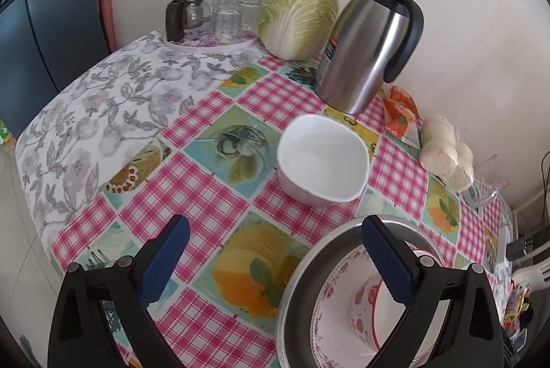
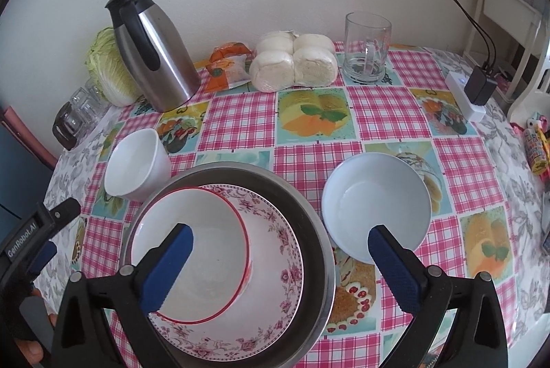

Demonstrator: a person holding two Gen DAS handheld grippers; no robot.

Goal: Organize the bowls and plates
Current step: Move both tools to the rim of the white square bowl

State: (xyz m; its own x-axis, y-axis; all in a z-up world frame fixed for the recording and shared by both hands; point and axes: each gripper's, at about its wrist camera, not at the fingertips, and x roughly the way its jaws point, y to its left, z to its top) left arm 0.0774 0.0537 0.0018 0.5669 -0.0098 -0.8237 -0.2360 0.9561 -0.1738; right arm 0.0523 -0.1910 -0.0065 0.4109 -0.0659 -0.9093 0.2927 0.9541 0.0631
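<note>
A steel basin (image 2: 309, 216) holds a floral plate (image 2: 275, 264) with a red-rimmed bowl (image 2: 192, 261) on it; the stack also shows in the left wrist view (image 1: 302, 282). A white squarish bowl (image 1: 323, 158) stands left of the stack, also in the right wrist view (image 2: 137, 161). A pale blue bowl (image 2: 376, 203) stands right of it. My left gripper (image 1: 275, 261) is open and empty, over the cloth at the basin's left rim. My right gripper (image 2: 280, 264) is open and empty above the stack, its right finger near the blue bowl. The left gripper's body shows at the left edge (image 2: 31, 237).
Along the wall stand a steel thermos (image 2: 151, 48), a cabbage (image 1: 299, 13), a tray of glasses (image 1: 213, 13), an orange packet (image 2: 228, 65), bagged buns (image 2: 295, 62) and a glass mug (image 2: 366, 48). A power strip with charger (image 2: 471, 93) lies at the right.
</note>
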